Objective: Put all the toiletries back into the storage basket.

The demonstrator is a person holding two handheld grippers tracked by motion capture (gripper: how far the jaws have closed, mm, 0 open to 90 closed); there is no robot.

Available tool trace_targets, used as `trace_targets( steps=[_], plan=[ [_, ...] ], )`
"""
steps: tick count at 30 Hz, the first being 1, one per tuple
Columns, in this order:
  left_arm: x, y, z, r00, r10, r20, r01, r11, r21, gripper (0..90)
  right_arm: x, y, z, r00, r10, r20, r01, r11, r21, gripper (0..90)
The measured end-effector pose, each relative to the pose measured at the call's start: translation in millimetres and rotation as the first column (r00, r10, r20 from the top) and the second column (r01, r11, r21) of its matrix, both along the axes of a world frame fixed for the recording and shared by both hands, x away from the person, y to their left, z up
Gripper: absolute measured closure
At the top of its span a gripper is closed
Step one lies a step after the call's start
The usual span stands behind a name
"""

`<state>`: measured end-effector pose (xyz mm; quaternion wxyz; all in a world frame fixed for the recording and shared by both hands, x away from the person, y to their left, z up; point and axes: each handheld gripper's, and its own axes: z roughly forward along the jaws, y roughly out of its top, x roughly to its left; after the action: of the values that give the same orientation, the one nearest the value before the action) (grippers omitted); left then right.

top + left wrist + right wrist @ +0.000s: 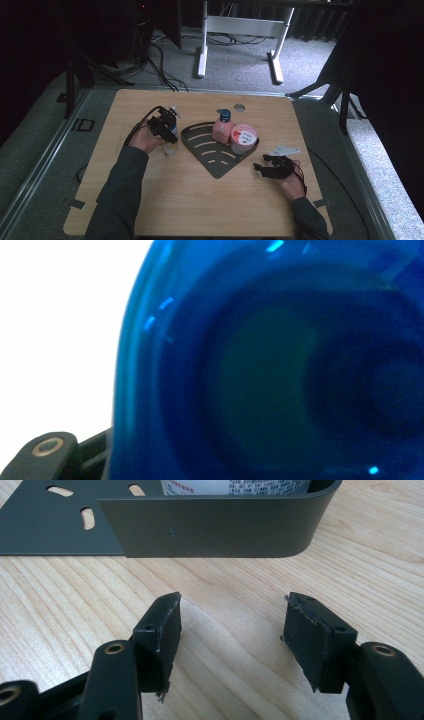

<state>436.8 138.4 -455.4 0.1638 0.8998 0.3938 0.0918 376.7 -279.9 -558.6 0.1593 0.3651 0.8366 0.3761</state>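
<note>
While high view shows left tool (165,131) gripping bottle (171,136), close view, blue blur.

The right gripper (230,640) has its fingers (167,630) apart over bare wooden counter (75,605). Ahead stands the dark tray (215,527) wall, a white labelled container (235,486) behind it.

A light wooden table (200,200) fills the lower centre of the frame on grey carpet (240,55); a white desk frame (240,30) stands top centre, black curtains (385,60) darken both upper corners
</note>
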Motion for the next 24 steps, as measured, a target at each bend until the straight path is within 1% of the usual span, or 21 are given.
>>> trace_targets(
  steps=[3,6,7,8,9,11,13,18,24],
  plan=[
    [-2.5,-1.0,0.0,1.0000,-0.009,-0.003,0.009,1.0000,-0.004,55.5,0.0,0.0,0.0,1.0000,0.000,0.000,0.000,1.000,0.000,39.9],
    [-4.9,-2.0,0.1,0.9999,-0.017,0.002,0.017,0.9999,0.001,55.4,0.0,0.0,0.0,1.0000,0.000,0.000,0.000,1.000,0.000,39.9],
    [-6.3,-2.4,0.5,0.9997,-0.023,-0.002,0.023,0.9997,0.005,55.5,0.0,0.0,0.0,1.0000,0.000,0.000,0.000,1.000,0.000,39.9],
    [-7.0,-2.6,0.4,0.9997,-0.024,-0.002,0.024,0.9997,0.002,55.5,0.0,0.0,0.0,1.0000,0.000,0.000,0.000,1.000,0.000,39.9],
    [-8.7,-2.7,0.3,0.9996,-0.027,0.008,0.027,0.9996,-0.007,55.4,0.0,0.0,0.0,1.0000,0.000,0.000,0.000,1.000,0.000,39.9],
    [-12.4,-2.1,-0.1,0.9994,-0.034,0.006,0.034,0.9990,-0.027,55.5,0.0,0.0,0.0,1.0000,0.000,0.000,0.000,1.000,0.000,39.9],
    [-16.3,-2.1,-1.2,0.9993,-0.037,0.009,0.037,0.9988,-0.031,55.5,0.0,0.1,0.0,1.0000,0.000,0.000,0.000,1.000,-0.001,39.9],
    [-22.4,-2.7,-0.9,0.9989,-0.045,0.013,0.046,0.9986,-0.027,55.5,-0.1,0.2,0.0,1.0000,0.000,0.002,0.000,1.000,-0.002,39.9],
    [-28.5,-4.6,0.0,0.9981,-0.060,0.013,0.060,0.9977,-0.032,55.5,-0.2,0.3,0.0,1.0000,0.000,0.002,0.000,1.000,-0.003,39.9]
  ],
)
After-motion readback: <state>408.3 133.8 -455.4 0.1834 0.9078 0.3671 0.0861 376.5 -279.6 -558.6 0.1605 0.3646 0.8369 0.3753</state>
